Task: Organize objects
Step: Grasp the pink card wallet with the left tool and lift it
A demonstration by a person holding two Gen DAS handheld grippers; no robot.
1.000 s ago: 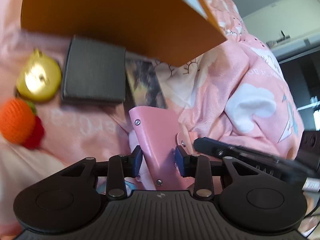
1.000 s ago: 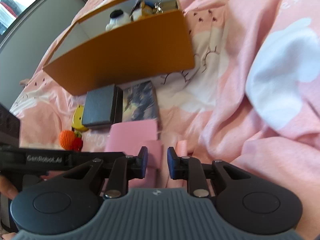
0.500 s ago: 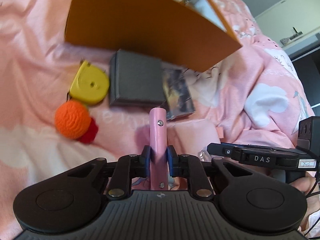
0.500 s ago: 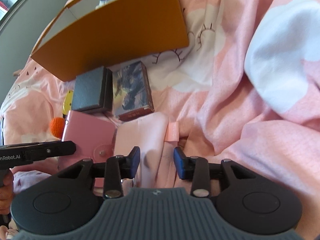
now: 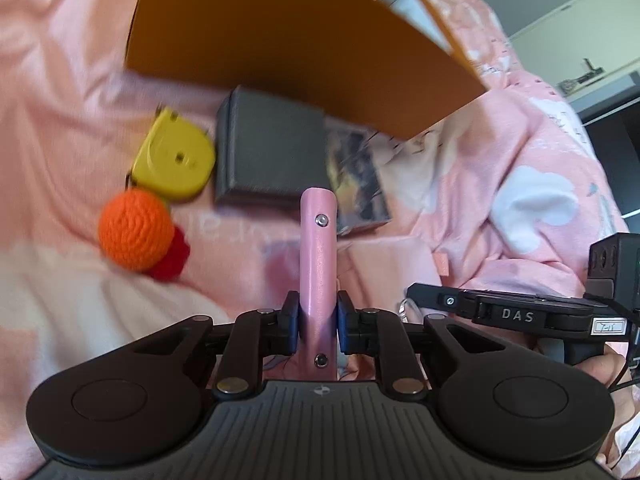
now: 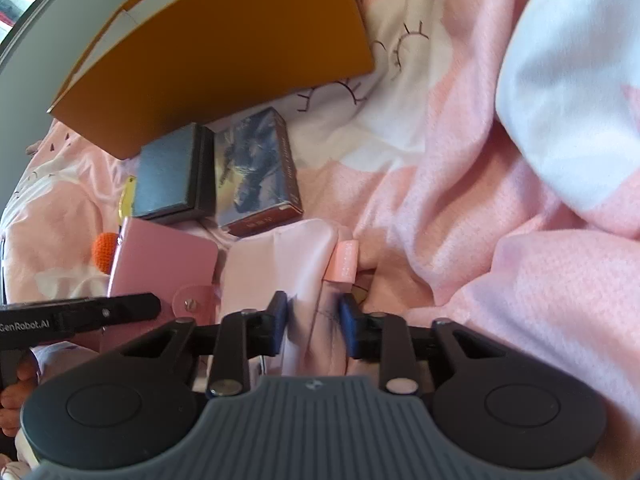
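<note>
Left to right on the pink bed (image 5: 72,80): orange knit ball (image 5: 134,229) with a red bit beside it, yellow tape measure (image 5: 174,160) just above it, grey box (image 5: 272,156) touching a printed card box (image 5: 358,184), all in front of the big orange box (image 5: 288,48) (open top, stuff inside, too small to tell).

Left tool (image 5: 318,320) is clenched on the pink wallet (image 5: 318,248), held edge-on and upright off the bed, pads pressing both faces, snap studs facing the camera.

In the right view the wallet (image 6: 160,264) sits left of a pale pink pouch (image 6: 280,264) lying on the bed. Right tool (image 6: 314,322) has its jaws closing round the pouch's near end; the fabric bunches between the pads, which press on it. A small pink tab (image 6: 342,262) sticks out at the pouch's right edge.
</note>
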